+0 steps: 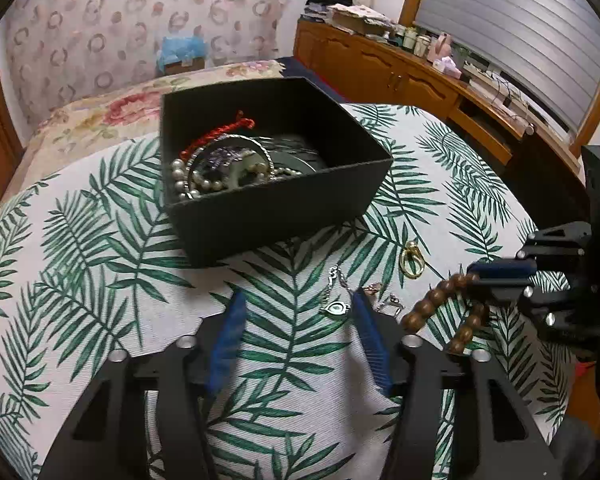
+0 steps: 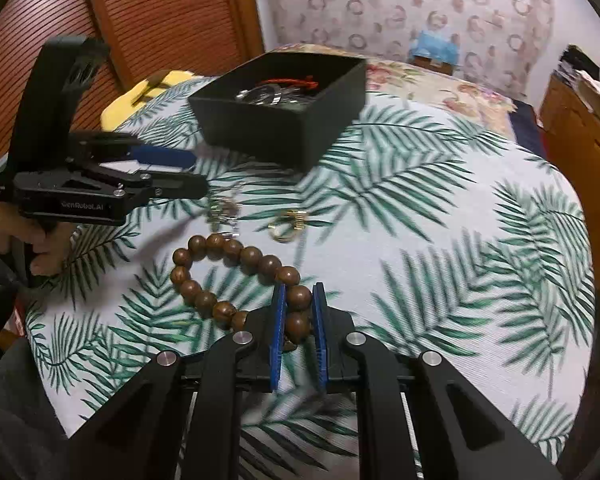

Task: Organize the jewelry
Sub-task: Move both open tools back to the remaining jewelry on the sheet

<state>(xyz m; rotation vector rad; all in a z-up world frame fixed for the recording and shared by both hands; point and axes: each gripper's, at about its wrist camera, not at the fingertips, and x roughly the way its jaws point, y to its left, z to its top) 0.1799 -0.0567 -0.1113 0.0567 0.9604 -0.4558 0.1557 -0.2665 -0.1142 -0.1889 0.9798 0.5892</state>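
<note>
A: Left wrist view. Left gripper [image 1: 300, 316] tilted down over the leaf-print cloth [image 1: 100, 240], jaws about half open, gripping nothing. Position of the nearest loose piece?

B: Silver pendant [image 1: 335, 307] flat on the cloth between the pads, close against the right-hand one. Chain trailing away toward the black box [image 1: 280, 216], so long axis roughly in line with the fingers. Small shift rightward judged necessary to centre it before a pinch. Gold ring [image 1: 412, 260] farther right, outside the jaws.

A: And the wooden bead bracelet [image 1: 432, 308]?

B: Caught in the right gripper [image 1: 478, 280] at the right edge, loop drooping just beside the small pieces.

A: Right wrist view.

B: Right gripper nearly closed, pads pinching a single bead. Rest of the loop spread leftward, resting on the cloth or lifted just clear: impossible to tell. Black box ahead and to the left, well apart from these jaws, with pearls and a red cord already inside. Left gripper nearer both the box and the loose pieces. Bracelet probably bound for the box, on a forward-left path.
</note>
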